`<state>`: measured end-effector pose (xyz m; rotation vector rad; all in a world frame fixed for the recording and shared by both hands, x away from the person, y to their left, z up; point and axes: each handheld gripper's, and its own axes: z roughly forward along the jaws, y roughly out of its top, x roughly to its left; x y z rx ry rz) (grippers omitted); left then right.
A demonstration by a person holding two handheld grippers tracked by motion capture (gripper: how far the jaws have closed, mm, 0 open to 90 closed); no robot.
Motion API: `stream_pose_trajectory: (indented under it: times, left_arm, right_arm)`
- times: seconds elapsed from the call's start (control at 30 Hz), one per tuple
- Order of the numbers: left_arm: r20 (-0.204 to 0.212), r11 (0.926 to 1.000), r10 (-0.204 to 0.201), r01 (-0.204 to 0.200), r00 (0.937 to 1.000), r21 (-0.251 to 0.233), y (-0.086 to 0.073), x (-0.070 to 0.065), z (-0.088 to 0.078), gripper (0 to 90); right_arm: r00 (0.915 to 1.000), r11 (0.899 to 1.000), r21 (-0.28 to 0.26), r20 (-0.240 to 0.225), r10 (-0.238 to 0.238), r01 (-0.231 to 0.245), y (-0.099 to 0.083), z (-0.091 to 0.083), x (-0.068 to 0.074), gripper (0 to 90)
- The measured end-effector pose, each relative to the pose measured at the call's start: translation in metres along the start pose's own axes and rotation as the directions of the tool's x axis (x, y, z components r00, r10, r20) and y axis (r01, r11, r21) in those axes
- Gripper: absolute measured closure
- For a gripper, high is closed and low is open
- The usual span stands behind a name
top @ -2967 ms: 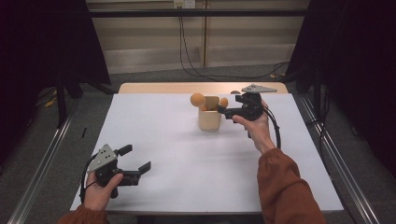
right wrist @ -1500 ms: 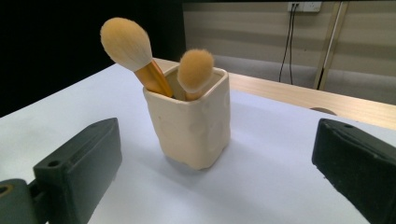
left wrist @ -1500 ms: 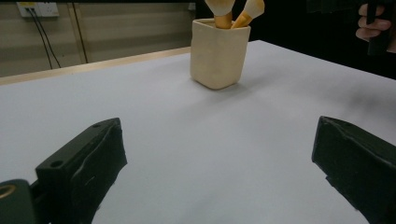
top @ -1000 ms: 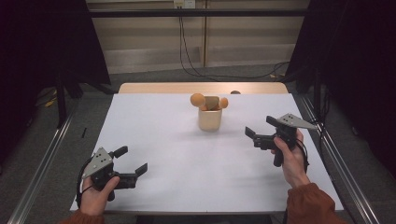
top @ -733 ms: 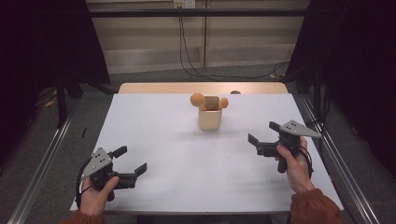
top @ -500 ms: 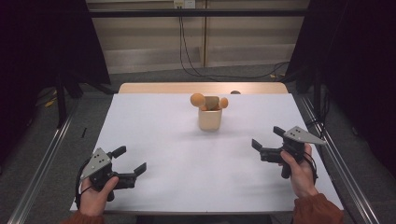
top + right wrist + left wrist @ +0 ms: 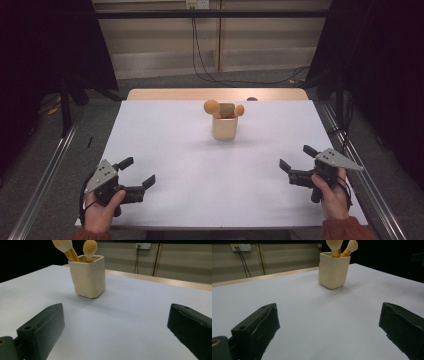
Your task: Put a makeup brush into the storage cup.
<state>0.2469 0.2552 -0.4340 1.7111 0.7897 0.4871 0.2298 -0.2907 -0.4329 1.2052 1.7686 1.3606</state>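
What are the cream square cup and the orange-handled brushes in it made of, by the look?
Cream square cup: probably glazed or matte ceramic, maybe cast resin; thick rounded rim, slightly uneven walls, soft dull sheen. Orange-handled brushes: fluffy pale bristle heads, likely synthetic or natural hair, can't tell which; handles look like smooth orange-tan lacquered wood or plastic. White table cover: flat, matte, paper or laminate sheet.

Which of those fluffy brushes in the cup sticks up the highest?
The brush on the cup's left in the high view. Its round orange head is larger and leans outward above the rim, while the other brush sits lower, with a smaller head.
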Motion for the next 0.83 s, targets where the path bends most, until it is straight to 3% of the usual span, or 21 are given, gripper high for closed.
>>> stream_pose_trajectory:
  times: [0.6, 0.83]
  left_arm:
    - [0.009, 1.0, -0.001, 0.001, 1.0, 0.01, 0.0, -0.001, 0.001, 2.6]
    - [0.014, 0.9998, -0.006, 0.006, 0.9999, 0.019, 0.0, -0.001, 0.002, 2.6]
  right_arm:
    - [0.9997, 1.0, 0.025, 0.021, 0.006, -0.007, -0.021, -0.029, -0.01, 0.6]
    - [0.9991, 0.999, 0.021, 0.031, 0.028, -0.029, -0.022, -0.029, -0.016, 0.5]
